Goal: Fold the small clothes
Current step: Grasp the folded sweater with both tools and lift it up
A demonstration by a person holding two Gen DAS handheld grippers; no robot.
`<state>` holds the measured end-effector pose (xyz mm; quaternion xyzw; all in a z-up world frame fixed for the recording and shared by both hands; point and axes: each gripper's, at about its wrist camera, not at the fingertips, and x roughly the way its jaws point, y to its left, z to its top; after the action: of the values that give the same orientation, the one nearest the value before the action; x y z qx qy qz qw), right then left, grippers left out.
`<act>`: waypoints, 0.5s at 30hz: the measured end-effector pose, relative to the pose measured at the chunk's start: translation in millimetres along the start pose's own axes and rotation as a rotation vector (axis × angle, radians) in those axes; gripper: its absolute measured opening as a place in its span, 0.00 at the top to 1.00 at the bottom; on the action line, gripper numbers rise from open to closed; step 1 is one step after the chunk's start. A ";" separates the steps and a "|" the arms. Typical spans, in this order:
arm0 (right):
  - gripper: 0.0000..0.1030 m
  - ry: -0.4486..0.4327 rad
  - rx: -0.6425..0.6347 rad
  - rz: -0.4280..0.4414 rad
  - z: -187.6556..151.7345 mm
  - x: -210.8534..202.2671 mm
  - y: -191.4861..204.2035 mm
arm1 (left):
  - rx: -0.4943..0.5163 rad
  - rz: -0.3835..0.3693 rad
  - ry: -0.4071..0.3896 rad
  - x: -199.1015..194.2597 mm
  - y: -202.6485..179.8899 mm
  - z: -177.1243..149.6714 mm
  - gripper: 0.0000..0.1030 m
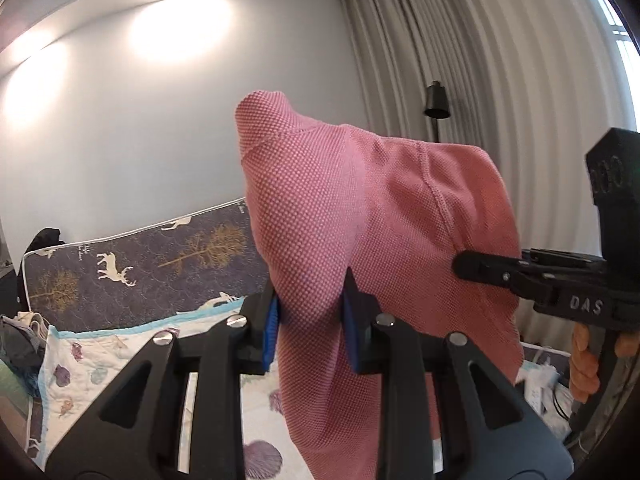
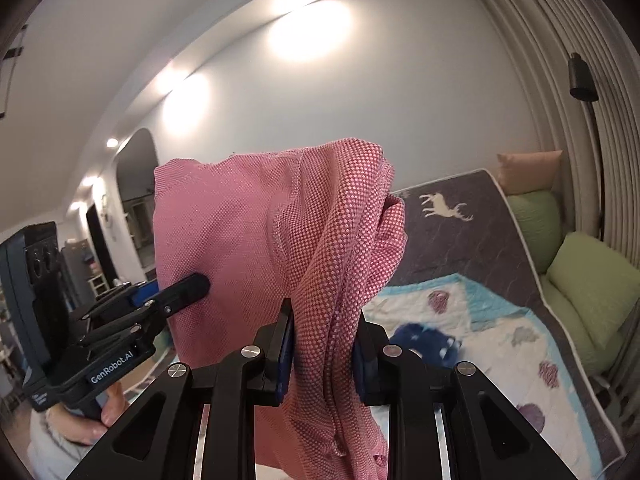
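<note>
A pink knitted garment (image 1: pixel 360 208) hangs in the air between both grippers, high above the bed. My left gripper (image 1: pixel 310 312) is shut on a fold of it, blue pads pressing the cloth from both sides. In the same view the right gripper (image 1: pixel 472 264) reaches in from the right edge and bites the garment's far side. In the right wrist view my right gripper (image 2: pixel 324 340) is shut on a bunched, twisted edge of the pink garment (image 2: pixel 248 232). The left gripper (image 2: pixel 192 284) comes in from the left, a hand (image 2: pixel 96 420) holding its grip.
Below lies a bed with a quilt (image 2: pixel 480 320) printed with shells, and a dark deer-pattern blanket (image 1: pixel 132 268) behind. A dark blue garment (image 2: pixel 428 344) lies on the quilt. Green cushions (image 2: pixel 592 280) line the right side. A black floor lamp (image 1: pixel 436 104) and curtains (image 1: pixel 500 80) stand behind.
</note>
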<state>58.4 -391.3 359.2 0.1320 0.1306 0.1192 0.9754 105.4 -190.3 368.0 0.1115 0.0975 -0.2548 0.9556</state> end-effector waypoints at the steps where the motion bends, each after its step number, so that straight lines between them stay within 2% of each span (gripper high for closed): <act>1: 0.77 -0.001 0.001 -0.009 8.9 10.7 -4.5 | -0.008 0.004 0.010 13.5 3.4 5.7 0.72; 5: 0.77 0.014 0.018 -0.025 23.7 56.0 -27.4 | -0.056 0.000 0.060 75.6 13.3 17.9 0.71; 8: 0.77 0.041 0.054 -0.041 27.1 98.6 -54.9 | -0.062 0.013 0.102 131.9 18.9 9.0 0.71; 11: 0.77 0.068 0.108 -0.033 14.4 146.1 -85.8 | -0.092 0.027 0.151 190.6 30.7 -13.0 0.71; 15: 0.77 0.120 0.156 -0.036 -23.1 216.6 -123.8 | -0.118 0.038 0.243 274.2 43.4 -61.8 0.71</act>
<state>279.4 -444.2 253.6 0.1980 0.2000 0.0989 0.9545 352.8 -264.9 249.4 0.0869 0.2250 -0.2150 0.9464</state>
